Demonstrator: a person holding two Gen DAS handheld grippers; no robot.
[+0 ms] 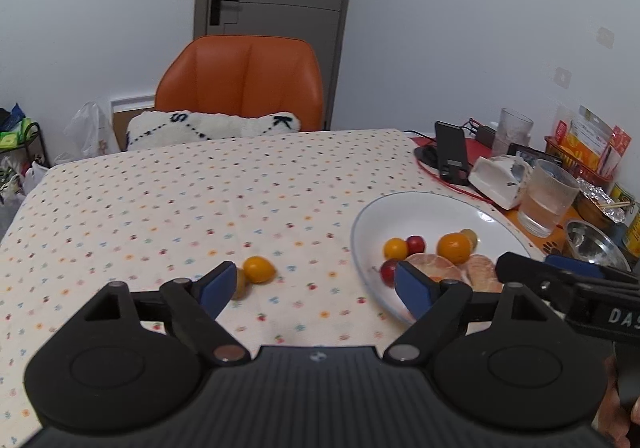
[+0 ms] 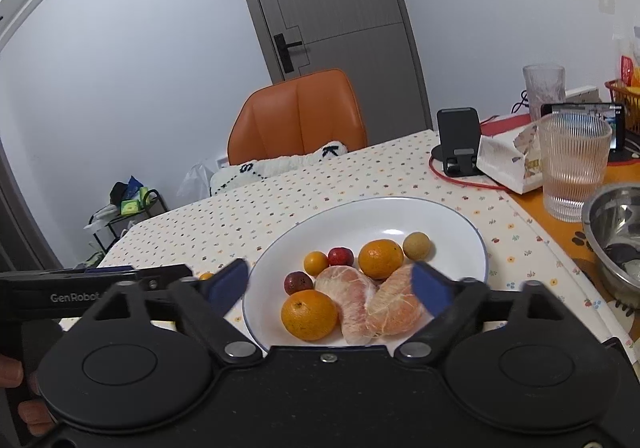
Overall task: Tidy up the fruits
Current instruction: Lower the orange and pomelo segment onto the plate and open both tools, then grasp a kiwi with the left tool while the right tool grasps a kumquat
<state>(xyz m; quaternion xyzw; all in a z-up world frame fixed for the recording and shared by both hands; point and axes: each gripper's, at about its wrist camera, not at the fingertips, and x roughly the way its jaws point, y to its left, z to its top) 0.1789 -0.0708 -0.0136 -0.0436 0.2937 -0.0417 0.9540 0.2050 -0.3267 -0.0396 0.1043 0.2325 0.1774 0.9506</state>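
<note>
The worktop (image 1: 160,199), under a dotted cloth, carries a white plate (image 2: 360,215) that serves as landmark. Left of the plate, well apart from its rim, two small fruits lie loose on the cloth: an orange kumquat (image 1: 259,269) and, touching it on its left, a duller yellow fruit (image 1: 240,284) half hidden behind a claw finger. On the plate sit two peeled citrus halves (image 2: 374,304) at the near side, an orange (image 2: 309,314) to their left, a second orange (image 2: 380,259) behind them, then a small yellow fruit (image 2: 316,263), two red fruits (image 2: 340,256) and a pale round one (image 2: 417,246) toward the far side.

The left claw (image 1: 316,290) hangs spread wide and empty, low over the cloth just left of the plate, with the kumquat just beyond its left finger. The right claw (image 2: 332,288) is likewise released, holding nothing, poised over the plate's near edge.

The step in hand looks like gathering the last strays onto the plate. Next, the left claw probably needs to shift away from the plate until the kumquat sits between its fingers, then close gently; so round a fruit could easily roll aside.
</note>
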